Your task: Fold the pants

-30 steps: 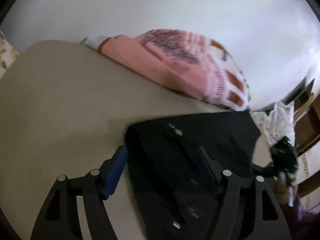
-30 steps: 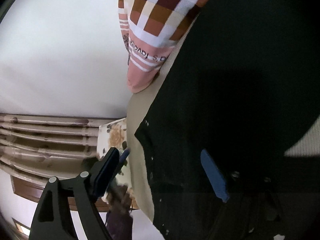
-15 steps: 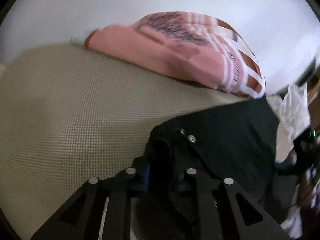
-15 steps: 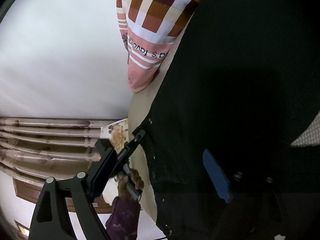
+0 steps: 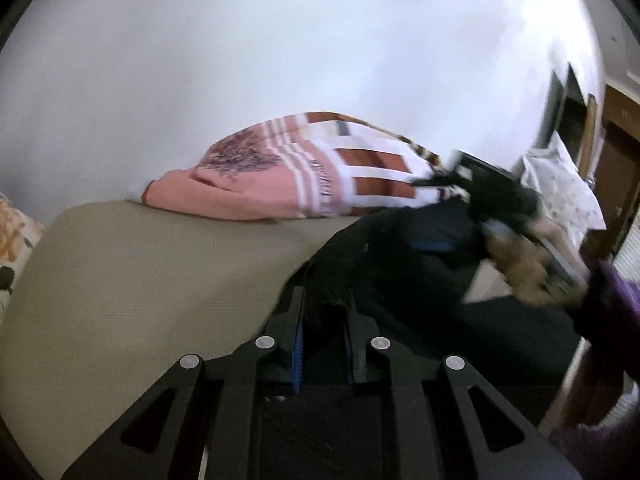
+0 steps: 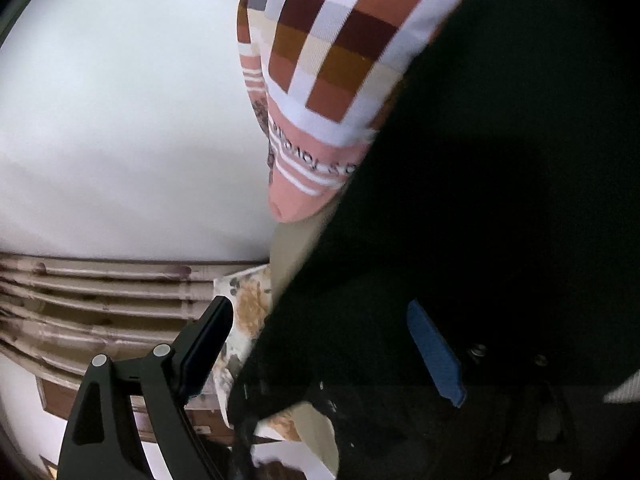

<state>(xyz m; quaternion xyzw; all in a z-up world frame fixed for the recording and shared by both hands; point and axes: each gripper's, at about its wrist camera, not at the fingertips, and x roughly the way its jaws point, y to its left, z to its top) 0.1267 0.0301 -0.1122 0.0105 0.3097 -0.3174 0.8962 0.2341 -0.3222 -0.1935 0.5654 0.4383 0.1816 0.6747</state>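
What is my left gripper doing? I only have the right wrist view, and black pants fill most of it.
Observer: The left gripper is shut on a bunched fold of the black pants.
Operator: Where does the fabric run from there?
Observer: Up and to the right, in a ridge toward your right gripper, which looks blurred in the left wrist view.
Operator: Any room on the other side?
Observer: Yes, bare beige bed cover spreads left of the left gripper, back to the pink patterned pillow.
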